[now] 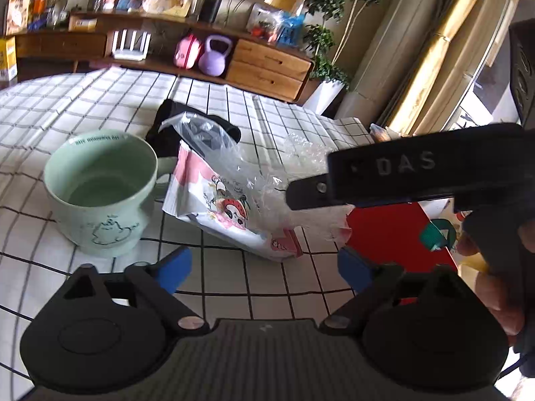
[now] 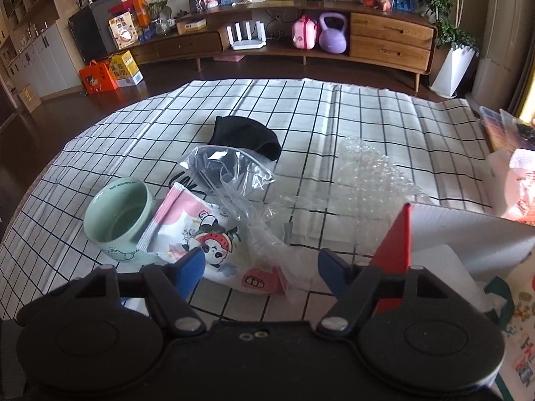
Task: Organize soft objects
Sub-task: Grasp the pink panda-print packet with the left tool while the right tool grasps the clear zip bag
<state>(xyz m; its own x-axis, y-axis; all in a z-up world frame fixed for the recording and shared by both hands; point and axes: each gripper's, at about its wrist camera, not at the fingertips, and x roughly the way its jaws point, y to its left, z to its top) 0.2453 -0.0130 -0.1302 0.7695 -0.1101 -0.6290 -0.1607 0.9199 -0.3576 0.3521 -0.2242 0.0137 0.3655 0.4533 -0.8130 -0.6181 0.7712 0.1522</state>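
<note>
Here, on the checked tablecloth (image 2: 367,127), well in from its far edge, lay a clutter of soft things: panda-print pouch (image 2: 214,244) propped against the green mug (image 2: 117,220), crumpled clear plastic bag (image 2: 230,173) draped over it, black sock (image 2: 247,133) just behind toward the far edge, bubble wrap (image 2: 371,180) off to the right. Hovered above the pouch's near end with jaws apart and nothing between the blue pads: right gripper (image 2: 260,267). Likewise spread wide and empty, short of the pouch: left gripper (image 1: 264,264). Stood at the cloth's near right corner: red-and-white box (image 2: 401,234).
</note>
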